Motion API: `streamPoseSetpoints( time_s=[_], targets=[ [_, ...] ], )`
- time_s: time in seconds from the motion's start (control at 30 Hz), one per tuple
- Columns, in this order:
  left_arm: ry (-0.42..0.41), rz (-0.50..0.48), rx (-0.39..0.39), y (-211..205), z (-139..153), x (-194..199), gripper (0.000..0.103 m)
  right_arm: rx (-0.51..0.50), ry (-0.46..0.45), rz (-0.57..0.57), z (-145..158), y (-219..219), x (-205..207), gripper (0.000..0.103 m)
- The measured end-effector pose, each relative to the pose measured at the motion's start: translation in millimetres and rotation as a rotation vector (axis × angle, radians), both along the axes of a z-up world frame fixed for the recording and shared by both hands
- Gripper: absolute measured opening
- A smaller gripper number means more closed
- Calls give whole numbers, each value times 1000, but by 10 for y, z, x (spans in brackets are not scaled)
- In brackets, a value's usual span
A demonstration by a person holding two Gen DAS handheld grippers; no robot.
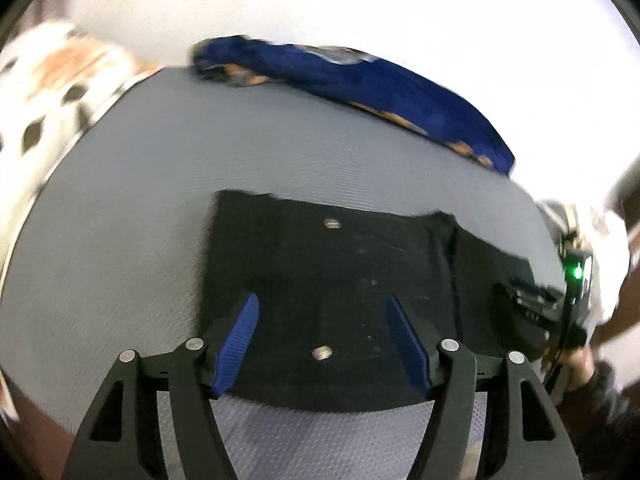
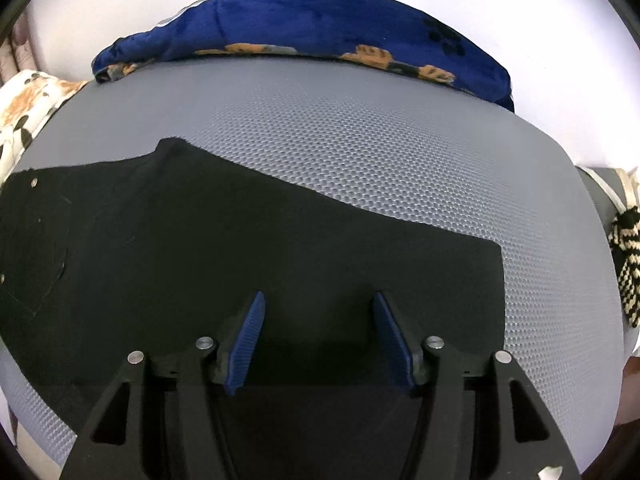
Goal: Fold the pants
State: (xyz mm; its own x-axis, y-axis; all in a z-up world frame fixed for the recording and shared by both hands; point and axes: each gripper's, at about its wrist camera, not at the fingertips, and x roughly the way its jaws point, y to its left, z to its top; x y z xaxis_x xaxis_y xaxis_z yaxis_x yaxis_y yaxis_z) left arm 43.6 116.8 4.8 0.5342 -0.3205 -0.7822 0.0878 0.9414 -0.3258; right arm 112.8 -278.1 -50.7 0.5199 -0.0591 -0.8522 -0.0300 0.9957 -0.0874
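Both hand-held grippers, left (image 1: pixel 322 308) and right (image 2: pixel 319 304), gape, angled downward.

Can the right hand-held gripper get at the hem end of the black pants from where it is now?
Probably yes. The right hand-held gripper sits open over the black pants, nothing lies between it and the hem edge.

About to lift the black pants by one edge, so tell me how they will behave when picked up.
The black pants lie flat with a soft, wavy edge on the gray mat, so they will probably droop wherever they are unsupported. The cloth looks thick and has metal buttons, so expect some weight. The dimpled mat likely grips cloth, so dragging may bunch it.
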Motion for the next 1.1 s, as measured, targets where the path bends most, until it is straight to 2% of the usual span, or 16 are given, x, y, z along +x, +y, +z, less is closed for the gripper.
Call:
streamPoseSetpoints(
  time_s=[0.1,0.27,0.33,0.43,0.57,0.63,0.93,1.1],
  targets=[
    [22,66,-47,284,-51,-101,67,-3,-5,-7,23,-2,-26,57],
    [128,141,-150,586,-307,-217,67,-27,-45,-37,143,-87,-122,64],
    [167,156,-181,648,-411,-246,67,-1,-58,-57,204,-171,-170,67],
    [211,167,-237,690,-526,-286,67,99,-52,-82,293,-325,-245,70],
    [277,197,-362,761,-726,-311,67,288,-26,-93,325,-449,-364,71],
    [299,221,-416,817,-804,-309,67,351,-12,-91,281,-443,-398,71],
    [271,276,-543,1006,-984,-252,65,410,70,-33,-64,-178,-401,71],
    [212,262,-575,1088,-1027,-112,65,411,57,-19,-99,-136,-405,76]
  ],
)
